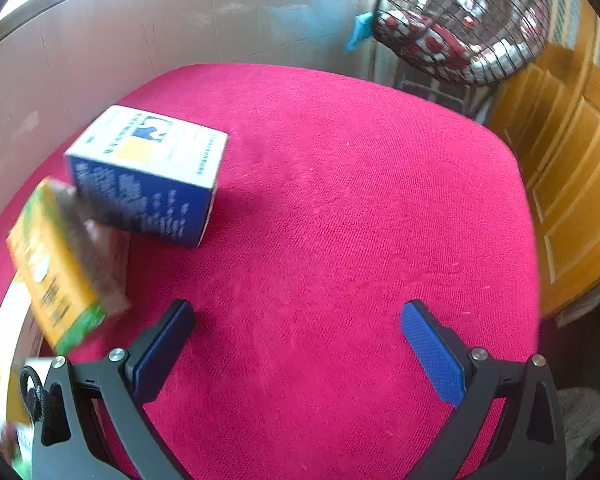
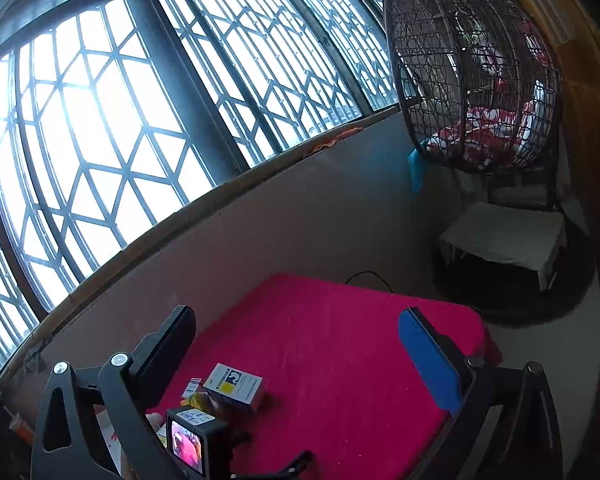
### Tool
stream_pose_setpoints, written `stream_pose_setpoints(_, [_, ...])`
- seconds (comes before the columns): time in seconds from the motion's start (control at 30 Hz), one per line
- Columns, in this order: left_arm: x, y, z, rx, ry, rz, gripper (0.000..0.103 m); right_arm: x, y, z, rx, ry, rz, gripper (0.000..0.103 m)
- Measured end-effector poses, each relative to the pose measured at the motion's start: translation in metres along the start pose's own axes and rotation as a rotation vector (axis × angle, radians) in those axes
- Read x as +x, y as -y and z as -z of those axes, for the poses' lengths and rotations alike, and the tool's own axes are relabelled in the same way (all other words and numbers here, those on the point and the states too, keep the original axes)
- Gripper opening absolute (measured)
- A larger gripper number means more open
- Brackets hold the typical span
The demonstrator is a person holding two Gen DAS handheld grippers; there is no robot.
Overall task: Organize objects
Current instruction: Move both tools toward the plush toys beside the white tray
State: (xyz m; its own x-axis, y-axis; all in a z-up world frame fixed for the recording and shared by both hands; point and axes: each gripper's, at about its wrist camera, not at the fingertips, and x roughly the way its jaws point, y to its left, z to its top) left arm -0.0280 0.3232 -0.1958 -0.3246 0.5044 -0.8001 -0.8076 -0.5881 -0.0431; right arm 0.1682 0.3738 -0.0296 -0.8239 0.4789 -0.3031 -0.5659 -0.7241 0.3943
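Boxes (image 1: 144, 176) lie left of spread left tongs (image 1: 296, 344).

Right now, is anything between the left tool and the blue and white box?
Nothing visible. The left tool is open over bare red cloth; the blue and white box lies ahead-left, with the orange box beside it, off the direct line.

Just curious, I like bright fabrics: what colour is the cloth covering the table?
Bright pinkish-red, plain with no pattern. The table cloth shows best in the left wrist view.
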Motion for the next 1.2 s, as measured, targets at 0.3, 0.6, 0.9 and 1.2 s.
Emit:
stream_pose_setpoints(0.3, [-0.208, -0.071, 0.061, -0.211, 0.46, -0.035, 0.103, -0.016, -0.055, -0.008, -0.093, 0.097, -0.149, 0.103])
stream_pose_setpoints(0.6, [-0.313, -0.167, 0.215, -0.429, 0.521, -0.46, 0.103, 0.045, -0.156, 0.055, -0.3, -0.169, -0.385, 0.103])
stream_pose_setpoints(0.9, [-0.302, -0.16, 0.229, -0.478, 0.487, -0.483, 0.103, 0.07, -0.221, 0.1, -0.501, -0.292, -0.512, 0.103])
stream_pose_setpoints(1.2, [-0.196, -0.129, 0.161, -0.06, 0.246, -0.066, 0.102, 0.068, -0.154, 0.063, -0.354, -0.235, -0.392, 0.103])
